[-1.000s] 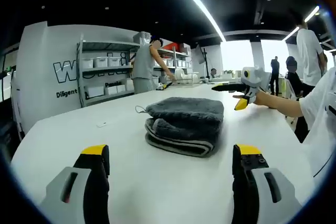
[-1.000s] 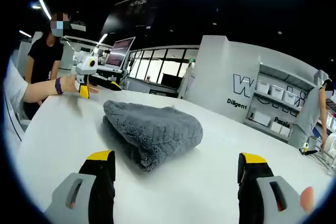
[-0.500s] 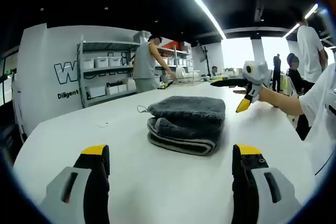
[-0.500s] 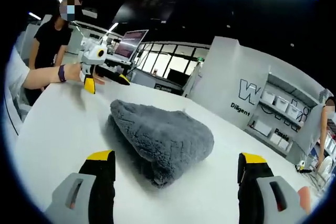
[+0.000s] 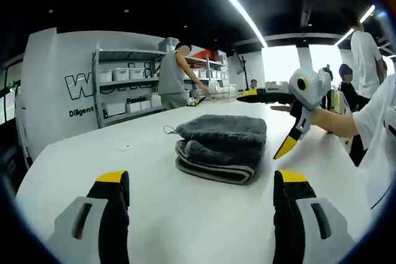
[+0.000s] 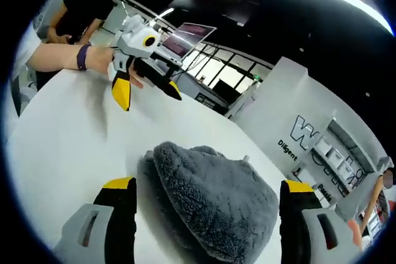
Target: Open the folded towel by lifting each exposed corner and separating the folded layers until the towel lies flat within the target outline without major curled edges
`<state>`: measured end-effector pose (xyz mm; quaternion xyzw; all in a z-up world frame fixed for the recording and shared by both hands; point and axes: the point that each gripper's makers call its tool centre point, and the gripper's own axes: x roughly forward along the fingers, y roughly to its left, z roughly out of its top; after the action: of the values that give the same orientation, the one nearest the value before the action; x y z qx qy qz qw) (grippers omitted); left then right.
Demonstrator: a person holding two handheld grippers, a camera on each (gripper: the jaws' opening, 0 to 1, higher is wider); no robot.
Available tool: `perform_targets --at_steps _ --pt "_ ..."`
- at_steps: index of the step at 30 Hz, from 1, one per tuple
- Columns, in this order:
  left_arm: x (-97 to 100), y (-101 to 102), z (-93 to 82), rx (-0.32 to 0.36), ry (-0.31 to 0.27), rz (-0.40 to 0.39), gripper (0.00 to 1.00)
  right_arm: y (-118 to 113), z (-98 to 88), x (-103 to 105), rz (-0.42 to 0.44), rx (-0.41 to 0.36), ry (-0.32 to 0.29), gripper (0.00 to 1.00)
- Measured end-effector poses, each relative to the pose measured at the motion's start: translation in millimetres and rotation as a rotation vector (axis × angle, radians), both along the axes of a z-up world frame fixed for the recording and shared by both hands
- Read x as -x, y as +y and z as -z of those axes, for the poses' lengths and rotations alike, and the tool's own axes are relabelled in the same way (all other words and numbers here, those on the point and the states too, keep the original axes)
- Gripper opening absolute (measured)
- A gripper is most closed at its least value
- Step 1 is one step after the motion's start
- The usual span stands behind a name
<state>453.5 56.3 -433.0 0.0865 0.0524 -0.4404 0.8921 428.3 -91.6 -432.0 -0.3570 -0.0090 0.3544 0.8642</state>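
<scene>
In the left gripper view, the left gripper (image 5: 201,183) is low over the white table (image 5: 93,165), with its two yellow-tipped jaws wide apart and nothing between them. The folded grey towel (image 5: 219,149) lies on the table ahead of the jaws, well apart from them, and from this side its stacked layers and the rounded fold at the near edge are visible, with a small loop sticking out at its left. The right gripper (image 5: 272,122) comes in from the right, held by a hand (image 5: 325,119); its jaws are spread, one reaching level above the far side of the towel and the other pointing down just beside the towel's right edge, but I cannot tell if it touches the cloth. Behind the table a person (image 5: 173,78) stands at grey shelves (image 5: 124,85) with white boxes, and more people stand at the right near bright windows. In the right gripper view, the right gripper (image 6: 207,193) has its jaws apart, and the towel (image 6: 213,205) lies between and just ahead of them as a fluffy rounded mound; the layers cannot be seen from here. Farther across the table (image 6: 62,134), the left gripper (image 6: 145,91) is held by a hand (image 6: 102,60) with a dark wristband, its jaws open. A laptop (image 6: 185,35) stands behind it.
</scene>
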Motion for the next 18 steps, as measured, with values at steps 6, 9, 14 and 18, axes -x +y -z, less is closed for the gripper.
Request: perform_targets --at_steps 6,9,14,18 --pt "1.5 -2.2 0.5 -0.003 0.001 0.004 0.96 11.5 -5.3 -2.7 -0.002 0.049 -0.05 0.91" --pt "2.9 -3.8 1.6 -0.008 0.003 0.005 0.96 16.4 -6.9 -4.9 0.002 0.069 -0.065 0.87" --pt "4.6 -5.3 2.6 -0.01 0.004 0.004 0.96 24.8 -6.9 -6.3 0.005 0.114 -0.095 0.79" --pt "5.8 -6.4 4.8 -0.018 0.008 0.002 0.95 30.6 -6.7 -7.4 0.001 0.144 -0.102 0.67"
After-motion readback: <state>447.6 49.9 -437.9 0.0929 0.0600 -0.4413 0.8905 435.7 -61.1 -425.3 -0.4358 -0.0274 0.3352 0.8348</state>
